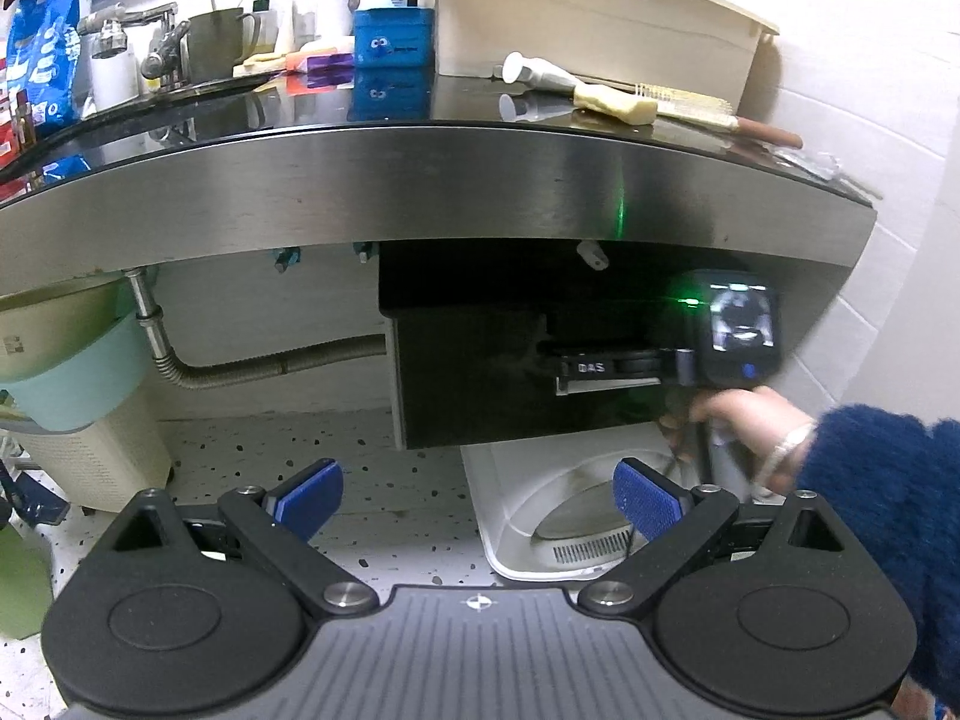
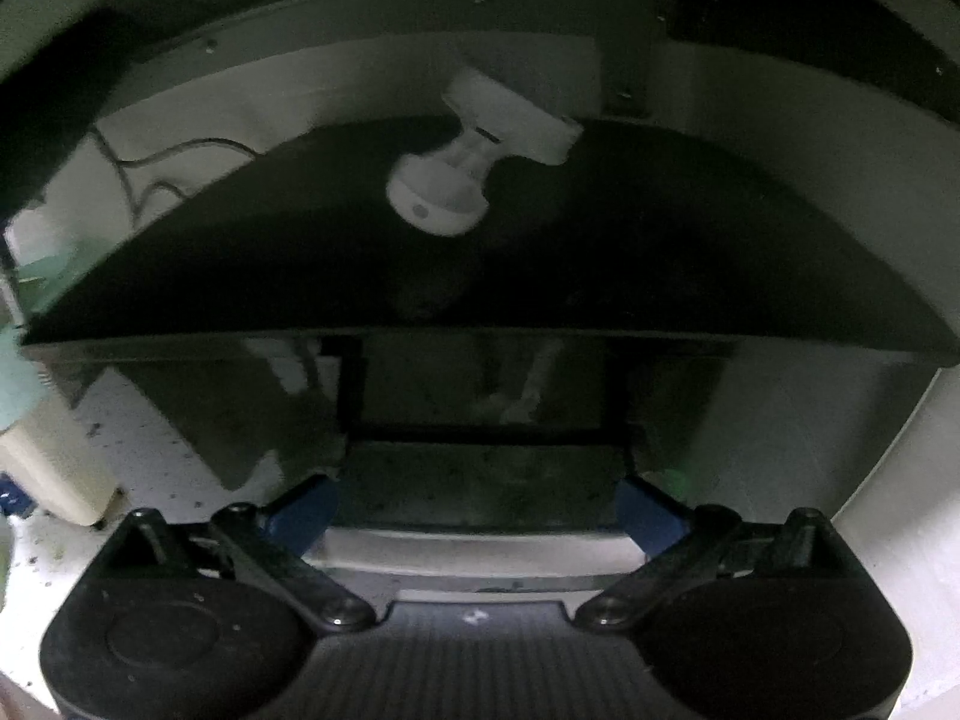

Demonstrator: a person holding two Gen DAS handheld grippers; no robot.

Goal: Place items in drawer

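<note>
Left wrist view: the left gripper [image 1: 477, 501] sits at the bottom of the frame, its blue-padded jaws spread wide with nothing between them, above a speckled floor [image 1: 384, 450]. Across the middle runs a brushed-metal counter edge [image 1: 420, 186] topped by a glossy black countertop [image 1: 300, 114]. At centre right, below the counter, hangs the black drawer [image 1: 480, 372], its front dark and glossy. The right gripper [image 1: 606, 369] is pressed against the drawer front, seen from the side with its small lit screen [image 1: 741, 318] facing the camera; a hand [image 1: 744, 420] in a blue fuzzy sleeve [image 1: 888, 510] holds it from the right edge of the frame. On the countertop at upper right lie a white tube [image 1: 540, 73], a pale sponge [image 1: 612, 103] and a brush [image 1: 696, 109], in front of a cream bin [image 1: 588, 30]; a blue box [image 1: 393, 36] stands at upper centre and a faucet [image 1: 144, 30] at upper left. A flexible metal hose [image 1: 258, 363] runs under the counter at the left, and a white appliance [image 1: 558, 516] stands on the floor beneath the drawer.

Right wrist view: the frame is dark. The right gripper's jaws stand wide apart at the bottom of the frame, both blue pads at the drawer's lower front edge [image 2: 480, 480]. A white fitting [image 2: 474, 168] hangs above the drawer's top at upper centre.
</note>
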